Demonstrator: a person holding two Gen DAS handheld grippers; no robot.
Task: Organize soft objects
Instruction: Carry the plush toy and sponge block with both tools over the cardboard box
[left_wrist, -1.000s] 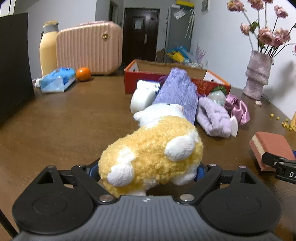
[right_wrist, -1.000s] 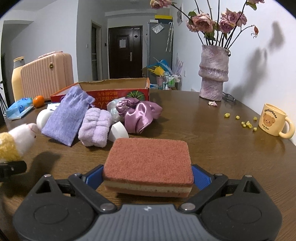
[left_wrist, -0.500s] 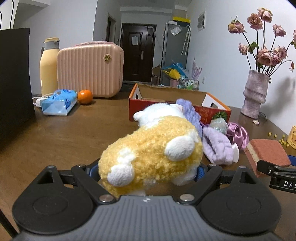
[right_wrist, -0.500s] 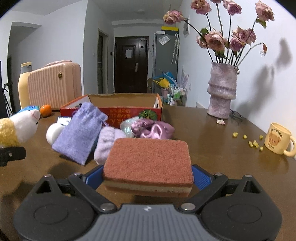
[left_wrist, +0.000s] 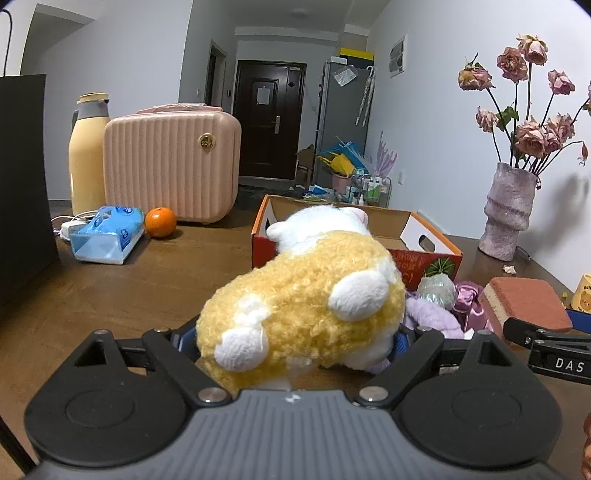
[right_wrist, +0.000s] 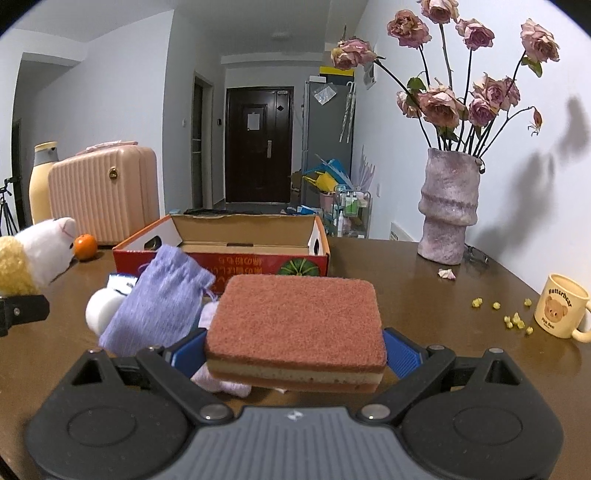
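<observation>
Gripping a plush toy and a sponge, both jaws clamp tight.

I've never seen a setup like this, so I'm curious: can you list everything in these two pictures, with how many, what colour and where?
plush toy: 1, yellow and white, held in left gripper
sponge: 1, reddish top, held in right gripper
box: 1, red-orange cardboard, open, mid table
pouch: 1, lilac, leaning before the box
fluffy cloth: 1, pale purple, before the box
satin fabric: 1, pink, beside the cloth
orange: 1, by the case
case: 1, pink, ribbed, far left
flask: 1, cream, behind the case
tissue pack: 1, blue, left
vase: 1, mauve, with dried roses, right
mug: 1, cream, bear print, far right
table: 1, brown wood
left gripper: black, blue fingers
right gripper: black, blue fingers
</observation>
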